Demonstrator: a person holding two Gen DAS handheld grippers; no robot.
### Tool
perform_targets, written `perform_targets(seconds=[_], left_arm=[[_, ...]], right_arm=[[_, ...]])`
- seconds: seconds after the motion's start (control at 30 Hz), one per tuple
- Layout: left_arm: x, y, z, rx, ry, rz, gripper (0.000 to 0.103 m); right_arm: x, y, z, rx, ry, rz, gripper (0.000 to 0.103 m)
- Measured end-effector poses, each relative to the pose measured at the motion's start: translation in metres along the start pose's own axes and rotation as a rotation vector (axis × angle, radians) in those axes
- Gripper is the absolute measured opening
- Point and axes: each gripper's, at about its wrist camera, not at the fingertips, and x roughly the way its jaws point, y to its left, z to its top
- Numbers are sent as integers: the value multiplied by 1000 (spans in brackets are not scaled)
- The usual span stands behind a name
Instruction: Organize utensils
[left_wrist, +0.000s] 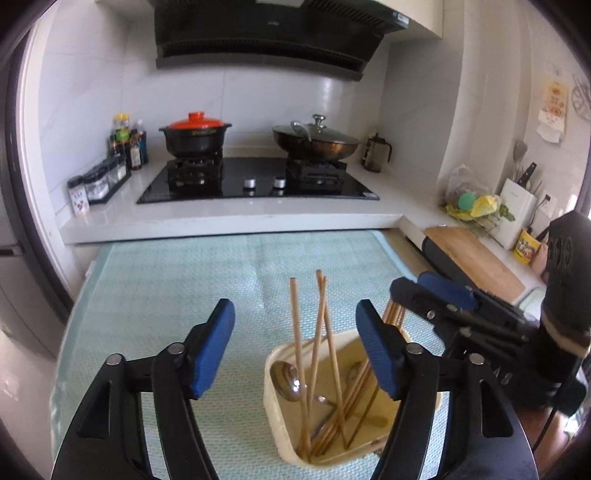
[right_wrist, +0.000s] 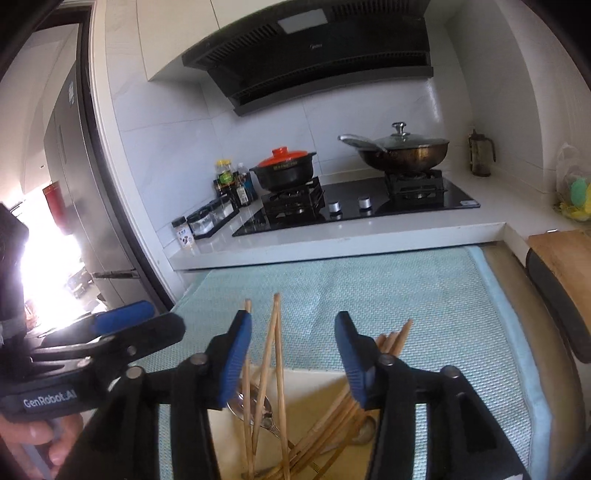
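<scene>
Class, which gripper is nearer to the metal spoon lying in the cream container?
Left. The left gripper hangs open almost over the metal spoon; the right gripper sits open farther right, by the leaning chopsticks.

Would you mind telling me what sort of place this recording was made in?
A home kitchen, most likely: a gas hob with a clay pot and lidded wok sits under a range hood, with seasoning bottles on the counter.

Table, pale green mat, cream container
</scene>
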Motion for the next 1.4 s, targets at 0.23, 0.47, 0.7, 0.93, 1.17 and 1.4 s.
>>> perform_targets(seconds=[0.23,0.47,0.7,0.93,1.17,1.4], left_arm=[[-101,-22,-46,143,-132,114,102],[-150,-39,-113,150,-71,180,103],[-189,-42,-157,37,-51,250,103],[-200,-38,-176,-67,12,208,103],[-217,-50,-178,-42,11,205,103],[-230,-52,-179,-44,-3,234,103]], right_arm=[[-103,13,-11,-27,-87,-49,71],[-172,42,-71,-110,-88,-139,85],[-199,61,-124,-106,-34,-180,85],[-214,60,-147,-38,66,-237,86],[-246,80,-146,-84,41,-255,86],[-264,97,-148,-127,51,-280,87]])
